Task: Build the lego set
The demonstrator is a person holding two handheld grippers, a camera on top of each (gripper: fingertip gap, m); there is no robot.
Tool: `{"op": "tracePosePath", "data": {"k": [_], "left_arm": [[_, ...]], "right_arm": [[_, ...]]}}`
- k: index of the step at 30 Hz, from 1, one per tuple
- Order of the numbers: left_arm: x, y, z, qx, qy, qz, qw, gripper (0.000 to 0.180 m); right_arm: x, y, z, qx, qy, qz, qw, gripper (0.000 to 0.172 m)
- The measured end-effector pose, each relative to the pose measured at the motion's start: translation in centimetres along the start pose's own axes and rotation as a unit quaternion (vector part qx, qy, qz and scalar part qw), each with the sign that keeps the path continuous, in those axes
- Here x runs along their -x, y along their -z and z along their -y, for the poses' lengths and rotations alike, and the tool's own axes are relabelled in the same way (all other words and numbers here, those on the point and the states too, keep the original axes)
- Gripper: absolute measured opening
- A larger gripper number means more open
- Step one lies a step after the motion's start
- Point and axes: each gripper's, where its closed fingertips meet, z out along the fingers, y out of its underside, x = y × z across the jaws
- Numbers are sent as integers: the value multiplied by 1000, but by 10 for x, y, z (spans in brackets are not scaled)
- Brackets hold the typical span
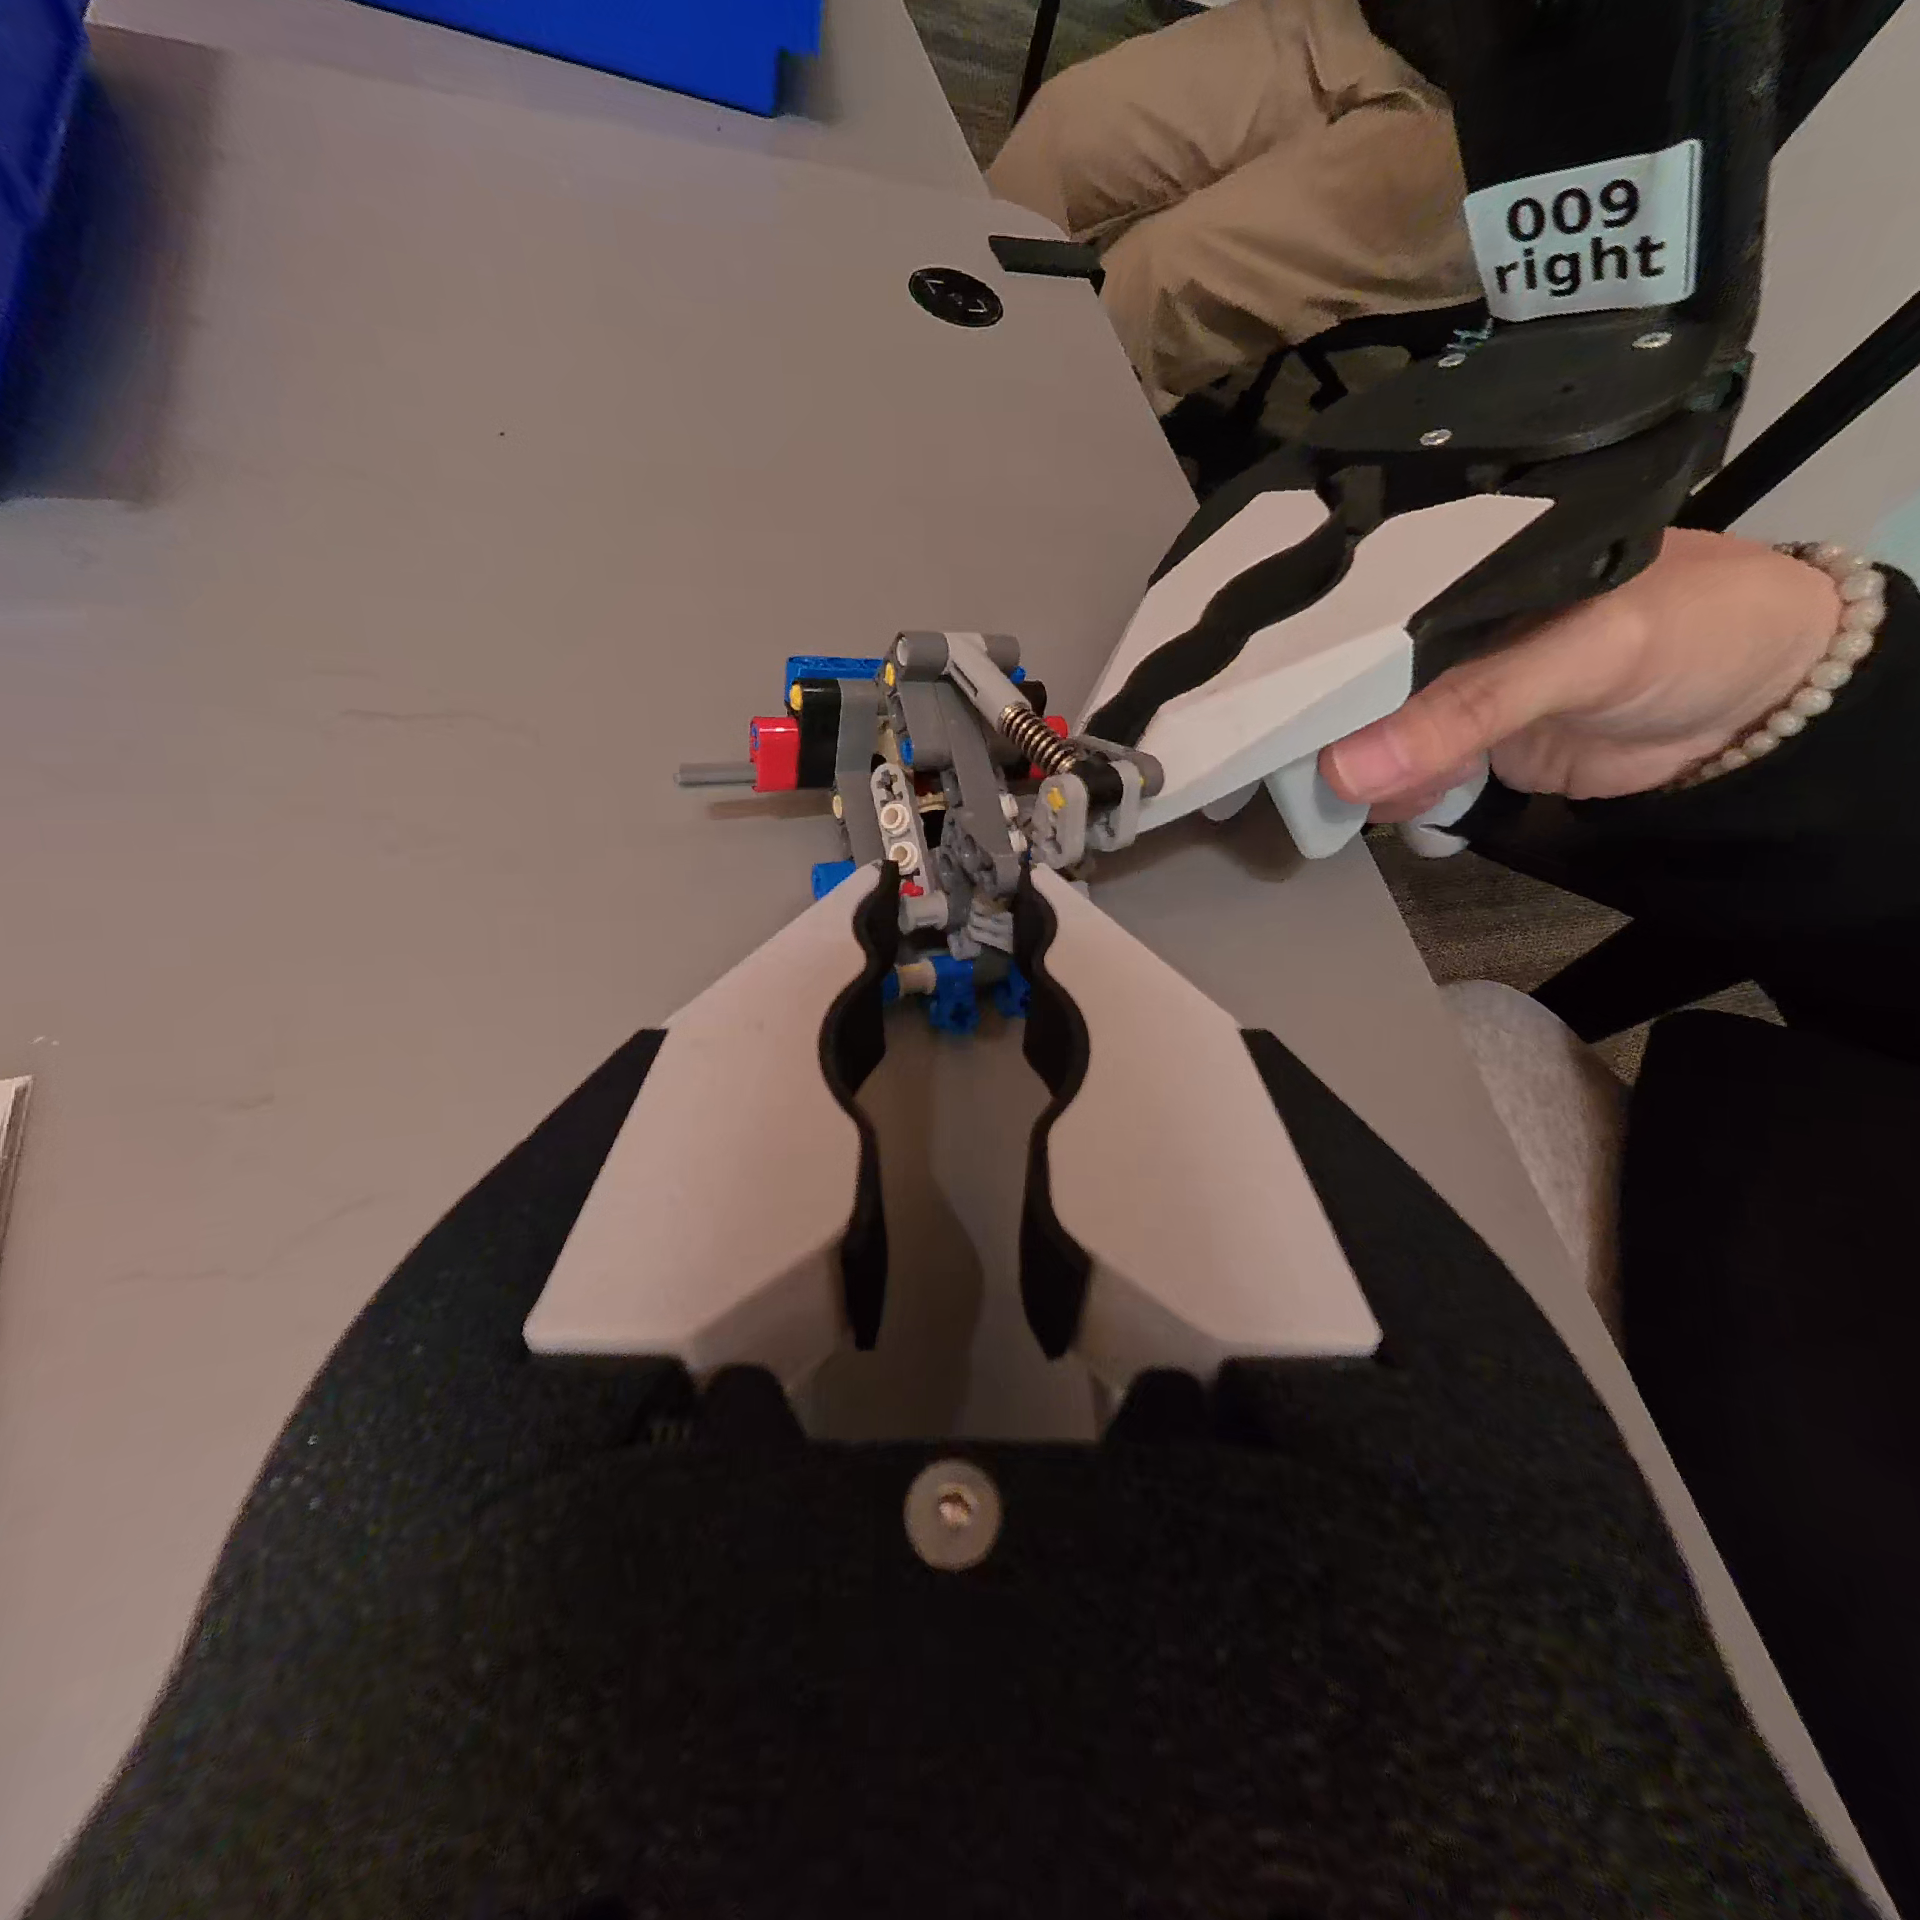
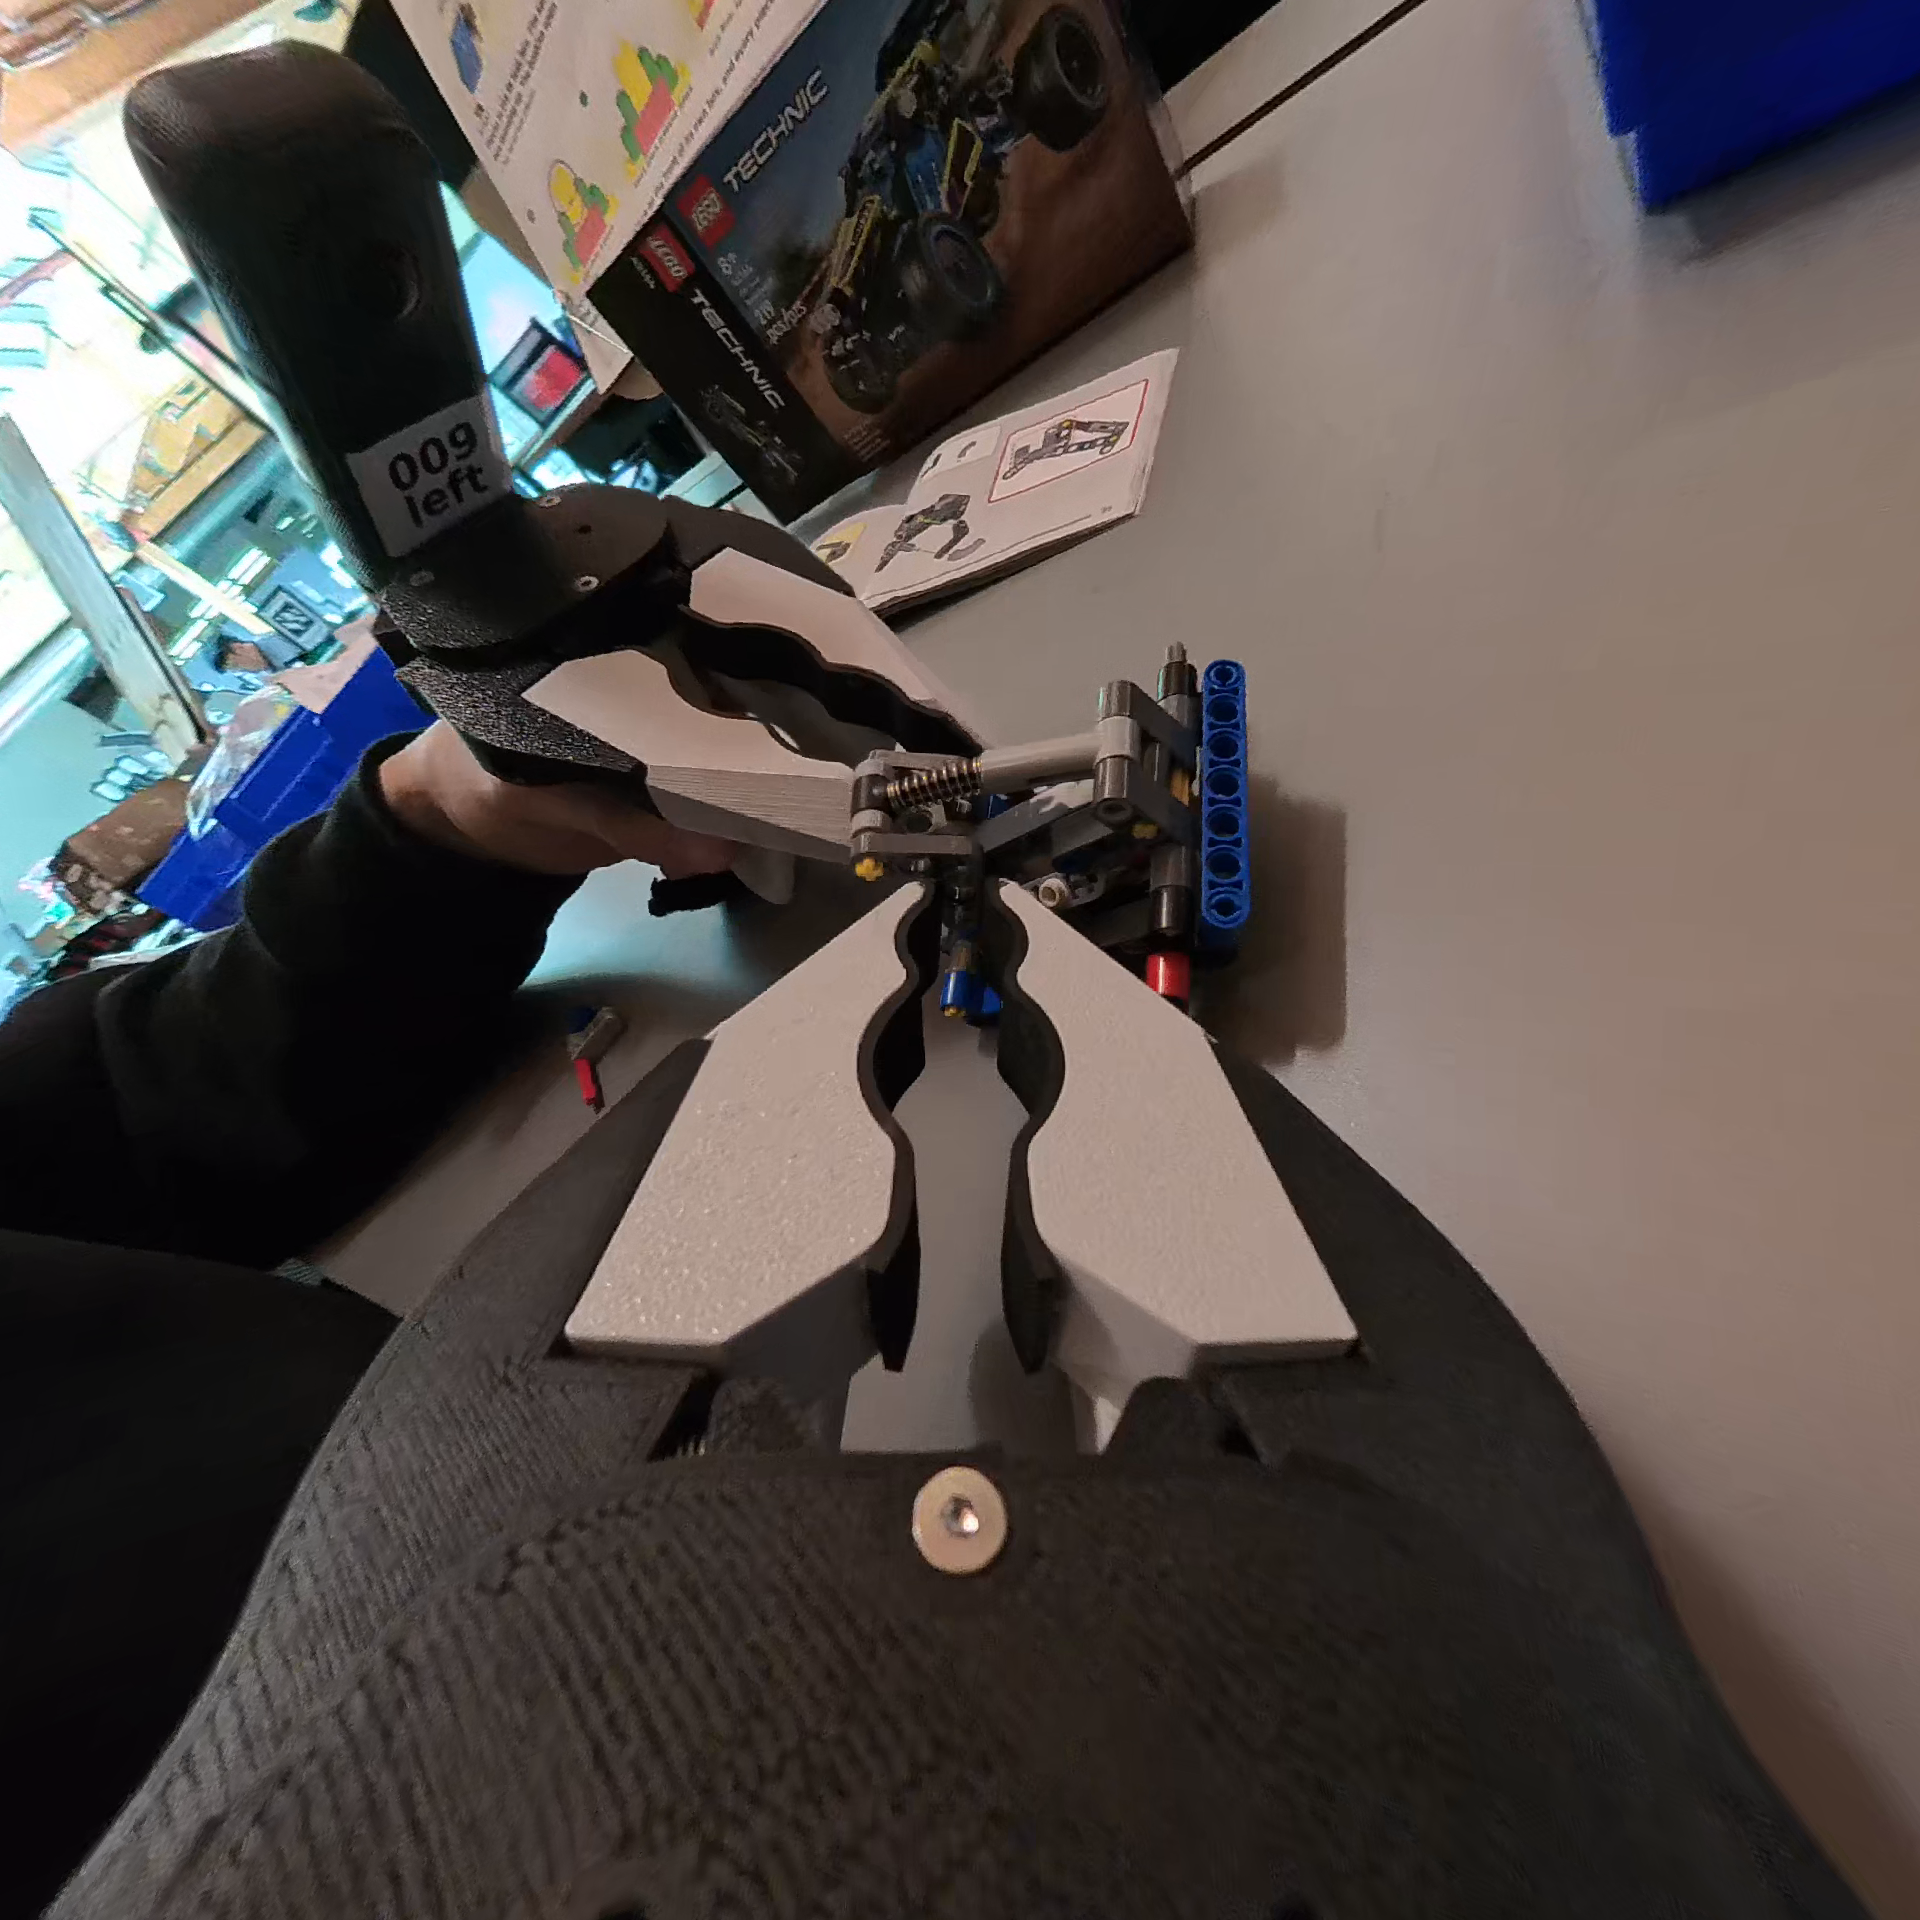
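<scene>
Both grippers are clamped on the half-built brick model [image 1: 914, 790] sitting mid-table [image 1: 416, 623]: left gripper [image 1: 956, 883] pinches its 6 o'clock end, right gripper [image 2: 961, 904] nearly shut on a thin piece at 3 o'clock.

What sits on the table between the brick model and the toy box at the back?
An open instruction booklet lies on the grey table between the brick model and the toy box; the right wrist view shows it.
</scene>
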Motion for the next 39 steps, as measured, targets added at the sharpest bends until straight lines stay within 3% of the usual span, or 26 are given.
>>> {"op": "tracePosePath", "data": {"k": [3, 9, 12, 18, 22, 26, 39], "left_arm": [[0, 1, 0, -1, -11, 5, 1000, 18], [-9, 13, 1, -6, -197, 14, 980, 28], [-19, 19, -2, -7, -243, -12, 970, 37], [-6, 12, -17, 35, -327, 19, 944, 33], [-8, 4, -21, 38, -336, 5, 941, 34], [-6, 5, -19, 32, -336, 8, 941, 22], [-2, 2, -18, 32, -352, 30, 935, 22]], "right_arm": [[1, -1, 0, -12, -1, -15, 1000, 5], [1, -3, -2, -9, -6, -20, 1000, 5], [2, -3, -1, -12, -11, -17, 1000, 5], [9, -9, -6, 5, -16, -6, 1000, 5], [10, -11, -6, 12, -15, -4, 1000, 5], [8, -7, -7, 28, 5, -7, 1000, 4], [3, -2, -8, 34, 41, -9, 999, 4]]}}
